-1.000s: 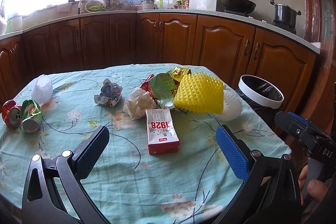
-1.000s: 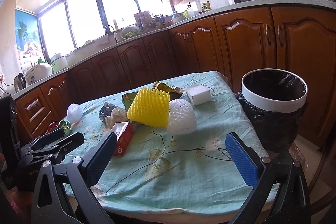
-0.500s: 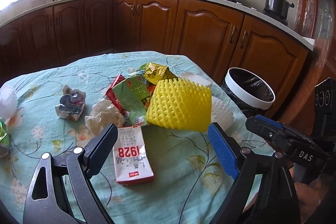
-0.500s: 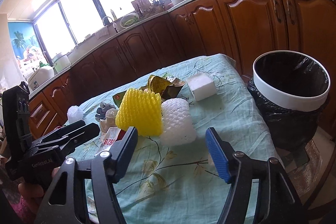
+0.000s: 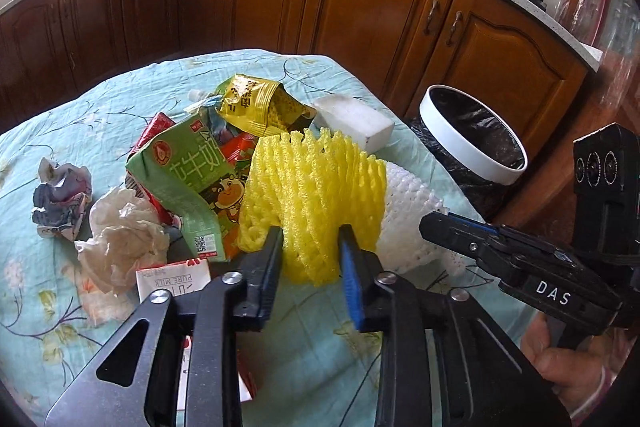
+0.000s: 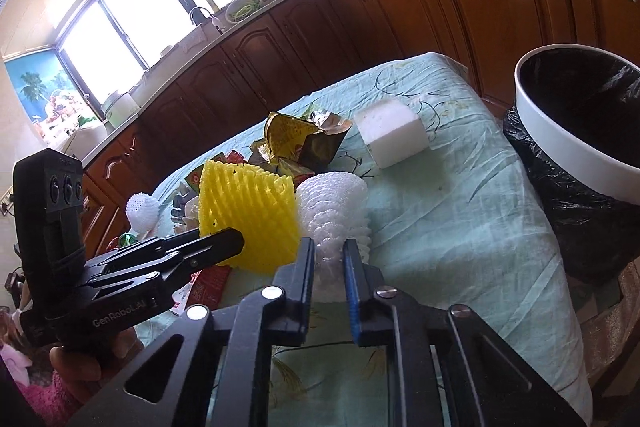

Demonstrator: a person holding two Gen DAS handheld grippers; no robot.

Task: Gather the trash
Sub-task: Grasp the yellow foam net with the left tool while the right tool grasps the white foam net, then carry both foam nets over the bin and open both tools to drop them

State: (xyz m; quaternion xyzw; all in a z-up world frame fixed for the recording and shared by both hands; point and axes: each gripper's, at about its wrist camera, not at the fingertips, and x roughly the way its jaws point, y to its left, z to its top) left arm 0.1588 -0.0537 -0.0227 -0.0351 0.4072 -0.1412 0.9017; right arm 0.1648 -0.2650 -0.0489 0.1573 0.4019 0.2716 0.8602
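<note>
A yellow foam net (image 5: 316,187) stands in the litter heap on the teal floral tablecloth (image 5: 320,355). My left gripper (image 5: 310,253) is closing on its near edge, and the pads pinch the mesh. Beside it on the right lies a white foam net (image 6: 332,207). My right gripper (image 6: 328,261) is closing too and squeezes that net's near end between its pads. Each gripper shows in the other's view: the right gripper (image 5: 432,223) by the white foam net (image 5: 412,211), the left gripper (image 6: 224,243) against the yellow foam net (image 6: 248,211).
A white-rimmed bin (image 5: 460,157) with a black liner stands off the table's right edge. On the cloth lie a green pouch (image 5: 192,179), a yellow snack bag (image 5: 252,99), a white foam block (image 5: 356,123), crumpled tissue (image 5: 120,227), a crumpled wrapper (image 5: 60,203) and a milk carton (image 5: 172,279). Wooden cabinets stand behind.
Both grippers moved forward and tilted down toward the heap while their jaws narrowed from wide open. The left now pinches the yellow net, the right the white net.
</note>
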